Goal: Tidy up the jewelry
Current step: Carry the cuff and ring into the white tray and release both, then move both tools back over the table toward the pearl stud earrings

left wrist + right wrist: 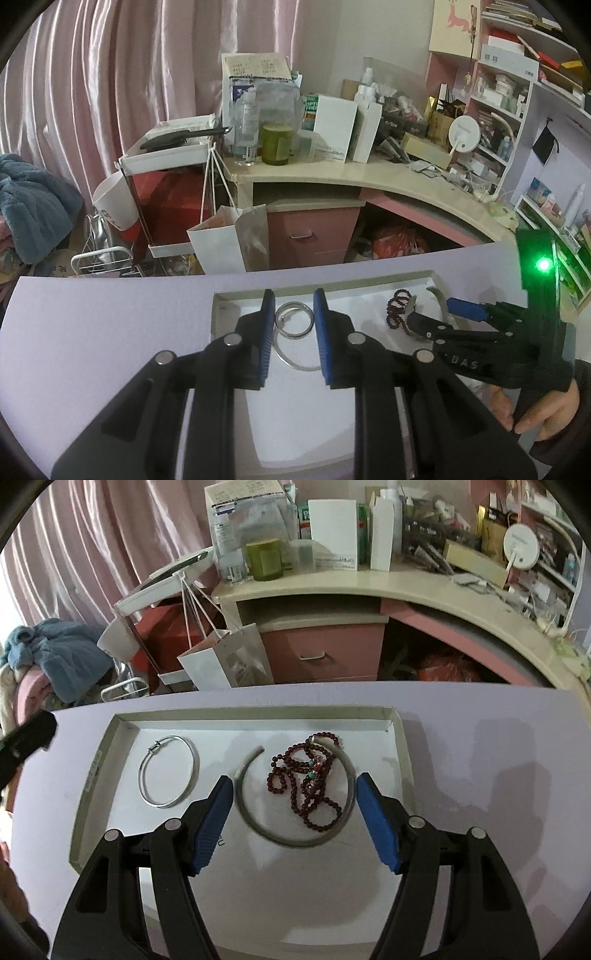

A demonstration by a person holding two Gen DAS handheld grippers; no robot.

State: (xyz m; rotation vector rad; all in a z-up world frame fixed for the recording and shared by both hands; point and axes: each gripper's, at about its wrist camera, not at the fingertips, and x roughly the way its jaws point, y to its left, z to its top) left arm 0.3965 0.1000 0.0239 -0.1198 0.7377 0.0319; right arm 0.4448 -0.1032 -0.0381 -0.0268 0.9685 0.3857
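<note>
A string of dark red beads (308, 779) lies in a loose tangle inside a shallow tray (258, 714), draped over the far and right part of a grey open bangle (258, 830) that curves round it. Off to the left in the same tray lies a thin silver bangle (168, 771), apart from the other two pieces. Nothing looks sorted yet: all three pieces sit loose on the tray floor and the beads are still knotted over the grey bangle, so as I judge it the whole job is left.

The right gripper (295, 812) hangs above the near side of the grey bangle with its jaws spread wide, one pad outside each flank of the ring and the beads just beyond, between them; it grasps nothing. The left gripper (293, 332) hovers over the silver bangle, which shows in the narrow gap between its blue pads (267, 332); the jaws are nearly together yet empty, the ring lying below them. The tray rests on a lilac counter (480, 775), with a cluttered desk (369, 579) well beyond.
</note>
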